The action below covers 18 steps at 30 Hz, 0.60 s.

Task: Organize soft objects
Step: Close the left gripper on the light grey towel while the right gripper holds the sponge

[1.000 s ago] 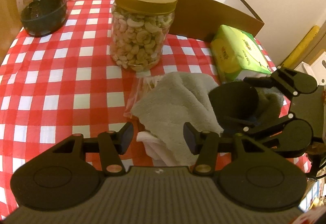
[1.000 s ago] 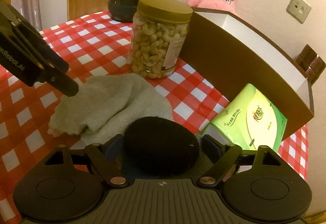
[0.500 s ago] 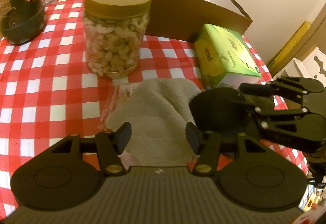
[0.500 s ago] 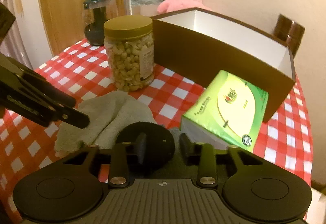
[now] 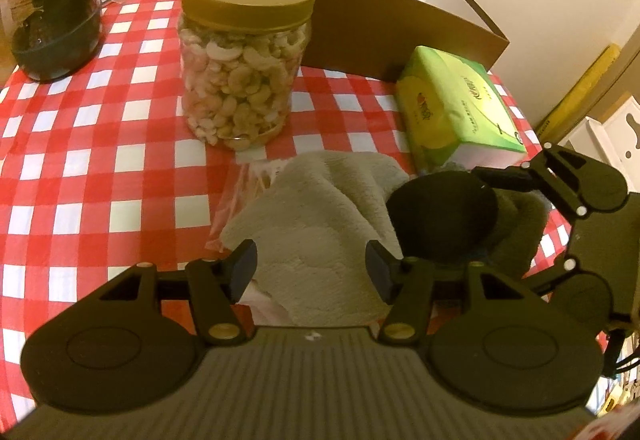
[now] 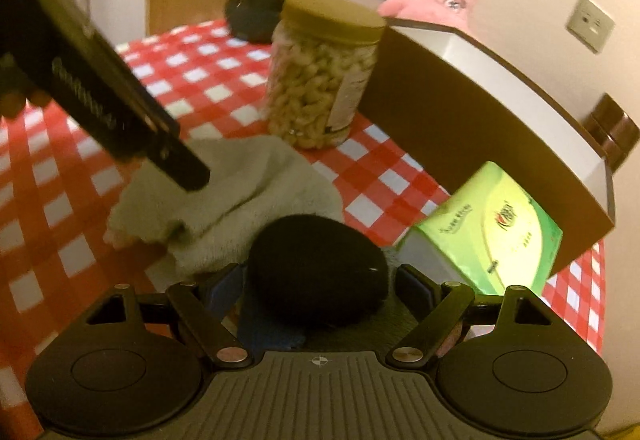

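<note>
- I hold a two-finger gripper in each hand over a round table [image 5: 80, 176] with a red-and-white checked cloth.
- My left gripper [image 5: 312, 266] is released, its jaws apart above a crumpled grey-beige towel [image 5: 320, 216]; nothing is pinched between them.
- My right gripper [image 6: 320, 286] has just been opening. Its jaws now stand wide on either side of a round black soft pad [image 6: 316, 272], and I judge the pads are not pressing it.
- The black pad rests on the towel's edge, near a green tissue pack [image 6: 492, 236].
- Behind stands an open brown box [image 6: 460, 112] with a white inside, likely where soft things go.
- A cashew jar [image 5: 244, 68] stands just beyond the towel, with a clear plastic bag [image 5: 240, 200] partly under the towel.
- Risk: if my right jaws close off-centre, the springy pad may squirt out.
- Risk: grabbing low could also snag the towel beneath and drag it along.
- Risk: lifting the towel could pull the plastic bag or nudge the jar.
- Risk: my two grippers work close together and could collide.
</note>
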Available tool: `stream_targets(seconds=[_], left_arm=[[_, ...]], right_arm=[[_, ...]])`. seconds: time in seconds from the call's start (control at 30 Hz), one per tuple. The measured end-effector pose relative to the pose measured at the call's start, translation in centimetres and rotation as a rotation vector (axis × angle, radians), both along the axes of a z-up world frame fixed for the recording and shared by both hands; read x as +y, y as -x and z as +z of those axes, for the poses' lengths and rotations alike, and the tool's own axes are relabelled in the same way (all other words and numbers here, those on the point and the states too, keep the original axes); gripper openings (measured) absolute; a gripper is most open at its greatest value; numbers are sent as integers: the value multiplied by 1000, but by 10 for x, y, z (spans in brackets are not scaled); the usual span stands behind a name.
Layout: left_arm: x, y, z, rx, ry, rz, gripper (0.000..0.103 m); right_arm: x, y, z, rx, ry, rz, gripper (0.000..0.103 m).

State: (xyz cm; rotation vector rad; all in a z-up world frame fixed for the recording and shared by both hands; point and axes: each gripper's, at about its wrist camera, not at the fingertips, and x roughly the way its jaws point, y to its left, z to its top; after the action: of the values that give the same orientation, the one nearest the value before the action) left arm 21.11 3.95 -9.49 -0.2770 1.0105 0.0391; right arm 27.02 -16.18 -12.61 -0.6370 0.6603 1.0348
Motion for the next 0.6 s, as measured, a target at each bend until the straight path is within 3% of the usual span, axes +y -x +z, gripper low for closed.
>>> stream_targets(seconds=[0.03, 0.1, 0.17, 0.3, 0.47, 0.6], left_arm=[[0, 0, 0, 0, 0, 3, 56], [1, 0, 0, 1, 4, 8, 56], [0, 0, 0, 0, 7, 8, 57], [-3, -3, 0, -1, 11, -1, 59], [-13, -10, -2, 4, 16, -26, 64], [-29, -19, -9, 21, 4, -55, 59]], right_arm=[[0, 1, -2, -11, 5, 8, 83], [-1, 1, -4, -21, -2, 12, 69], [-5, -3, -1, 1, -23, -4, 67], [-18, -11, 11, 43, -96, -71, 66], [-46, -27, 31, 144, -228, -243, 66], [-67, -32, 41, 197, -289, -335, 66]])
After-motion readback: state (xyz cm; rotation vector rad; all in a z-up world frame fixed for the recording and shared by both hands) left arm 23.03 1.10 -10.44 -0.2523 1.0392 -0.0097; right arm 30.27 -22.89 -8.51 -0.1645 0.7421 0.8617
